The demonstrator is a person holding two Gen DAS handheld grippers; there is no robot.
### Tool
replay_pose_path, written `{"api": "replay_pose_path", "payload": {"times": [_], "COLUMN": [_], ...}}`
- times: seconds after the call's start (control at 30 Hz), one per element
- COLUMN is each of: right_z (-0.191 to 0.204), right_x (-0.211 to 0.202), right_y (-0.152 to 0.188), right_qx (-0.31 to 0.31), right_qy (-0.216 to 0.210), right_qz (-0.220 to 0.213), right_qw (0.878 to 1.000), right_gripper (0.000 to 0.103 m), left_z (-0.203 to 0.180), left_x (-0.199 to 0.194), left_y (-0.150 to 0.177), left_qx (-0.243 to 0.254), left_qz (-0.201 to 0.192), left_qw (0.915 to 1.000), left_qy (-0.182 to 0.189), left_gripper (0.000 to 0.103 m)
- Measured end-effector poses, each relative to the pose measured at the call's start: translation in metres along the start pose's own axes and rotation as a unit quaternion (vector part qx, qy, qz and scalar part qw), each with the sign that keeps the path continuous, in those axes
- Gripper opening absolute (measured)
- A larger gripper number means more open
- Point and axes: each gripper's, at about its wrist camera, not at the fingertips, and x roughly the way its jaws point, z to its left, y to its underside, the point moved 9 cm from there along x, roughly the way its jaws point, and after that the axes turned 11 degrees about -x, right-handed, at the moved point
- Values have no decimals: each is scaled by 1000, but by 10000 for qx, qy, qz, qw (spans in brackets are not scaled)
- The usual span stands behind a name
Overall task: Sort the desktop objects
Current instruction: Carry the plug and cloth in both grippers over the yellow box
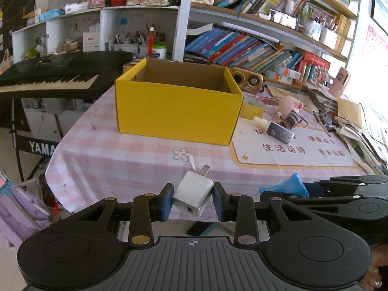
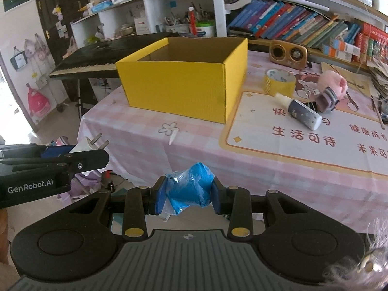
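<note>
My left gripper (image 1: pixel 193 200) is shut on a white plug charger (image 1: pixel 192 194), its prongs pointing up toward the table, held off the table's front edge. My right gripper (image 2: pixel 189 195) is shut on a crumpled blue plastic packet (image 2: pixel 190 189), also in front of the table edge. An open yellow cardboard box (image 1: pixel 178 108) (image 2: pixel 184 92) stands on the pink checked tablecloth (image 1: pixel 121 155) ahead of both; the part of its inside that shows is bare. The left gripper (image 2: pixel 80 157) with the charger shows at the left of the right wrist view, and the right gripper (image 1: pixel 339 196) at the right of the left wrist view.
Right of the box lie a roll of yellow tape (image 2: pixel 278 81), a white-capped dark tube (image 2: pixel 303 114), a small toy camera (image 2: pixel 327 100) and a pink plush (image 2: pixel 332 82). A wooden radio (image 2: pixel 288 54) and bookshelves stand behind. A black keyboard (image 1: pixel 48 77) sits left of the table.
</note>
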Motion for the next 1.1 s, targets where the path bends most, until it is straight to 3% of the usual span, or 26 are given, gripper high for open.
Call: {"api": "replay_pose_path", "payload": {"times": [0.8, 1.1], "right_z": [11, 1], "right_x": [18, 28], "right_y": [-27, -61], "right_qx": [-153, -242], "right_qy": [-151, -261], "right_qz": [-47, -274], "right_qw": [9998, 9990], "right_gripper": [34, 34], "left_z": [13, 10], "left_x": [11, 21], "left_y": [-24, -58], "left_qx": [-111, -49], "left_qz": [-120, -349], "left_qw": [9999, 9994], "left_qy": [-14, 0], "left_gripper": [33, 33]}}
